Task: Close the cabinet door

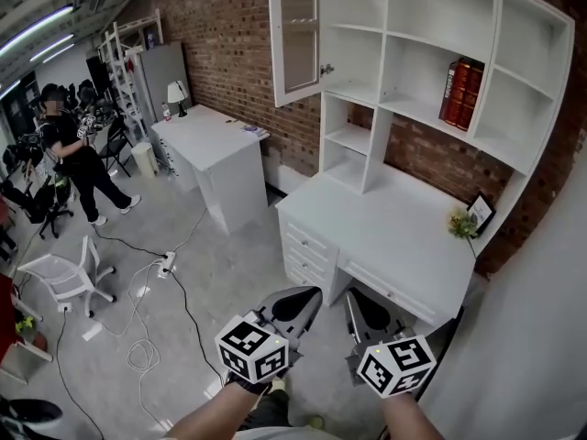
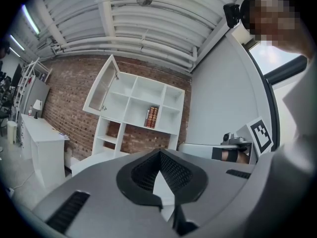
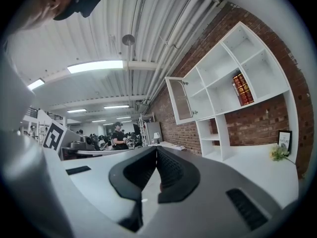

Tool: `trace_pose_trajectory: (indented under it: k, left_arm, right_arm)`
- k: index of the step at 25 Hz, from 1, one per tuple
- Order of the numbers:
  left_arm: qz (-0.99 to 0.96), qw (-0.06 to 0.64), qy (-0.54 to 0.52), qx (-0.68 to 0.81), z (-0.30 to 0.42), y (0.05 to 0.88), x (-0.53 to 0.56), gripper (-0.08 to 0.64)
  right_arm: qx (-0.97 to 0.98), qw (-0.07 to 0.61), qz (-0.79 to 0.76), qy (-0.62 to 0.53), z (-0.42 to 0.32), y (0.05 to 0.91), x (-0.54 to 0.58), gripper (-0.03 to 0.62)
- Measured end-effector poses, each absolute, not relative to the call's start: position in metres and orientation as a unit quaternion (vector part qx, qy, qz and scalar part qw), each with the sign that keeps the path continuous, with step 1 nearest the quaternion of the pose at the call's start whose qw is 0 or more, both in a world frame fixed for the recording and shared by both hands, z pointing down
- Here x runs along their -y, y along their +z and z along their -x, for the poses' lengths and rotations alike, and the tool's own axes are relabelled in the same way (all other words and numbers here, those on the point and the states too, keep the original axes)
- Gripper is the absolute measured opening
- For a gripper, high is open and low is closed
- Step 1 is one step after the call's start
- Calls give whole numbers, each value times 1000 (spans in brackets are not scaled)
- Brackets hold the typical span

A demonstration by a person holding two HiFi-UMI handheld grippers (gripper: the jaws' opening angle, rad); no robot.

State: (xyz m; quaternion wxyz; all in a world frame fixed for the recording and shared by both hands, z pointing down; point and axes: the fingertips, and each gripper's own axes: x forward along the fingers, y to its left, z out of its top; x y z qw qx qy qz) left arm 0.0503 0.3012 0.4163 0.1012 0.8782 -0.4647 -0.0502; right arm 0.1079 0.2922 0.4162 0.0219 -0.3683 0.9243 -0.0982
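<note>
Nearest to us, the left gripper (image 1: 310, 294) and the right gripper (image 1: 352, 299) are held side by side low in the head view. Each carries a cube with black-and-white square markers. The bodies are smooth grey plastic and the jaw pads are black and finely ribbed. In the left gripper view the pads meet at their tips, with only a wedge-shaped gap behind them and nothing in it. The right gripper view shows the same: the tips are pressed together and empty.

Just beyond the grippers we see a white desk (image 1: 394, 246) with a flat matte top and small stacked drawers (image 1: 305, 250) at its left end. At the far right corner of the top, a small green-yellow plant (image 1: 460, 224) sits beside a dark-framed picture (image 1: 480, 211).

A white shelf unit (image 1: 404, 81) of open rectangular compartments rises from the desk's back edge, against a rough red brick wall (image 1: 229, 44). Two red books (image 1: 461, 92) stand in a right-hand compartment.

The cabinet door (image 1: 298, 30) has a white frame around a glass pane with an arched top. It stands swung well out from the unit's upper-left compartment, and a small metal fitting (image 1: 326, 69) shows on its edge next to the unit. The door is well apart from both grippers.

Farther left, white cables (image 1: 142, 337) trail over the smooth grey floor (image 1: 220, 273). A second white desk (image 1: 215, 145) with a small lamp (image 1: 176, 93) stands along the wall. A white chair (image 1: 64, 278) and a person in dark clothes (image 1: 73, 159) are farthest off.
</note>
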Motion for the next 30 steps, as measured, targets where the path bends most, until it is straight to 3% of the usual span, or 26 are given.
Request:
trace_pose_trajectory:
  k: [30]
  left_arm:
    - [-878, 87, -54, 467, 132, 421, 22, 11]
  right_arm:
    - [-921, 19, 380, -89, 59, 414, -2, 17]
